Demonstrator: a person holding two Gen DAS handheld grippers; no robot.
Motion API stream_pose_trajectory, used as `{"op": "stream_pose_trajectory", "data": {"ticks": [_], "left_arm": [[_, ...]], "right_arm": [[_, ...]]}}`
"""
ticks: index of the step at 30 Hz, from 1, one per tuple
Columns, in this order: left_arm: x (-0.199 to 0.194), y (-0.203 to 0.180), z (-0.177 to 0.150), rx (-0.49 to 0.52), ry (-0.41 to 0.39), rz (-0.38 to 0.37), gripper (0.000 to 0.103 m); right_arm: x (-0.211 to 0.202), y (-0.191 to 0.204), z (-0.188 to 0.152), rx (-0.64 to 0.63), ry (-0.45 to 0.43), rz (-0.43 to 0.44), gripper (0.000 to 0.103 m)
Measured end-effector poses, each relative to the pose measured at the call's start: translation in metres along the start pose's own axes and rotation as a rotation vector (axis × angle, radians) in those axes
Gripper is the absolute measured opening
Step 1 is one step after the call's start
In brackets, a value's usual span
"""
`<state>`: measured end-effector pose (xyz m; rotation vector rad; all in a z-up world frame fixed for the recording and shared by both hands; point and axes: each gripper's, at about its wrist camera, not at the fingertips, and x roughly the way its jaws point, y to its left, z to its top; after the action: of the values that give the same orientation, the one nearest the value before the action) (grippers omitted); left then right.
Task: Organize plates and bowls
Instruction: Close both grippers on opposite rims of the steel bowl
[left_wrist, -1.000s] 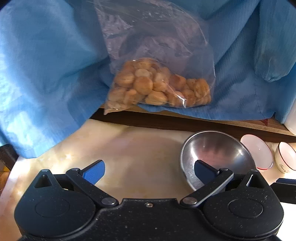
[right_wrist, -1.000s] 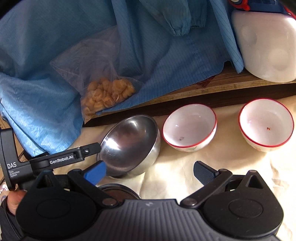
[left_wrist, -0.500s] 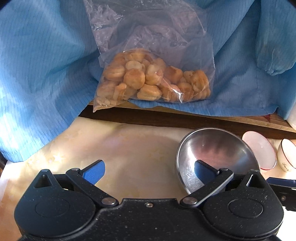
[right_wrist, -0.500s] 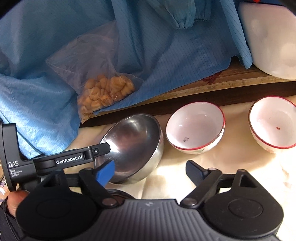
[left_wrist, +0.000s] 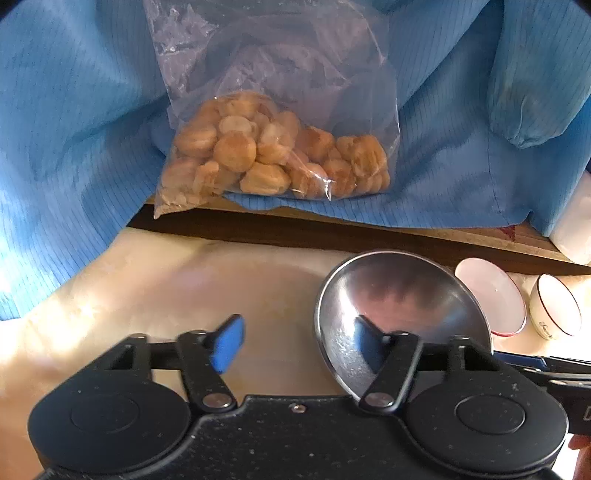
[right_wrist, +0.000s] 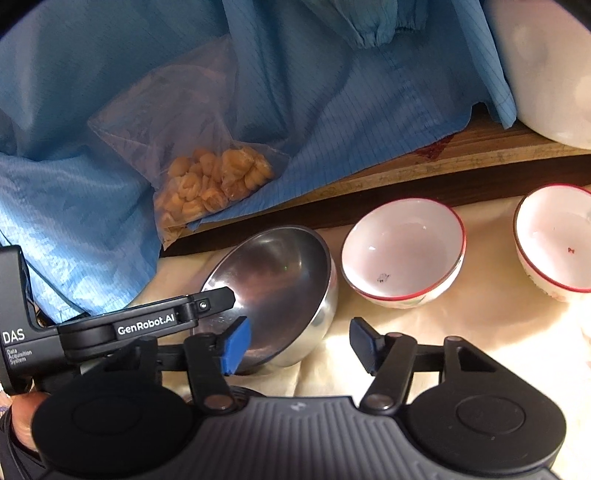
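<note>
Left gripper (left_wrist: 299, 345): angled down at the table, jaws closing, rim of steel bowl (left_wrist: 402, 295) between the fingers, pads not yet pressing
Right gripper (right_wrist: 301, 341): angled down, jaws closing across the same bowl's other rim
White bowls (right_wrist: 402, 251): right of the steel bowl, apart

Open cream cloth (left_wrist: 155, 295) lies left of the steel bowl (left_wrist: 399, 295); a gripper could pass there. Behind it a dark wooden ledge (left_wrist: 295, 232) blocks the way, topped by blue fabric (left_wrist: 74, 129) and a snack bag (left_wrist: 273, 158) overhanging the edge. To the right, two white bowls (right_wrist: 402, 251) (right_wrist: 554, 236) stand near each other with narrow gaps between. A white container (right_wrist: 546, 66) fills the far right corner.
</note>
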<state>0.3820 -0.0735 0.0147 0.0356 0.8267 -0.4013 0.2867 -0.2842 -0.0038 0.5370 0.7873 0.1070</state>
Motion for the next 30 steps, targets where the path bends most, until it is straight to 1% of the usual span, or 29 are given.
{"op": "stream_pose_trajectory", "data": {"ticks": [1,3,4,6,7,8,9,16,19,25,30], "left_arm": [[0.001,0.000,0.000,-0.003,0.005,-0.008,0.054],[0.002,0.001,-0.002,-0.014,0.017,-0.026,0.041],[0.003,0.002,-0.003,-0.018,0.020,-0.032,0.040],[0.003,0.002,-0.004,-0.019,0.024,-0.049,0.028],[0.003,0.002,-0.004,-0.018,0.027,-0.056,0.025],[0.002,0.001,-0.004,-0.018,0.027,-0.063,0.020],[0.002,0.001,-0.005,-0.013,0.026,-0.075,0.015],[-0.003,-0.006,-0.005,0.006,0.016,-0.061,0.014],[-0.010,-0.004,-0.005,-0.008,0.002,-0.067,0.014],[-0.033,-0.009,-0.004,-0.003,-0.043,-0.078,0.015],[-0.054,-0.021,-0.008,0.035,-0.078,-0.102,0.015]], "right_arm": [[0.001,0.000,0.000,0.002,0.003,0.000,0.061],[0.004,-0.001,0.000,0.001,0.010,0.001,0.055],[0.005,-0.002,0.000,0.002,0.011,0.004,0.054],[0.006,-0.003,0.000,0.008,0.015,0.010,0.043],[0.006,-0.004,0.000,0.008,0.017,0.011,0.042],[0.007,-0.004,0.000,0.009,0.017,0.013,0.039],[0.006,-0.004,0.000,0.010,0.017,0.019,0.038],[0.005,-0.002,-0.002,0.002,0.010,0.018,0.036],[0.000,-0.001,-0.001,-0.001,0.003,0.028,0.036],[-0.022,0.000,-0.002,-0.009,-0.040,0.054,0.036],[-0.042,-0.004,-0.008,0.003,-0.059,0.058,0.036]]}}
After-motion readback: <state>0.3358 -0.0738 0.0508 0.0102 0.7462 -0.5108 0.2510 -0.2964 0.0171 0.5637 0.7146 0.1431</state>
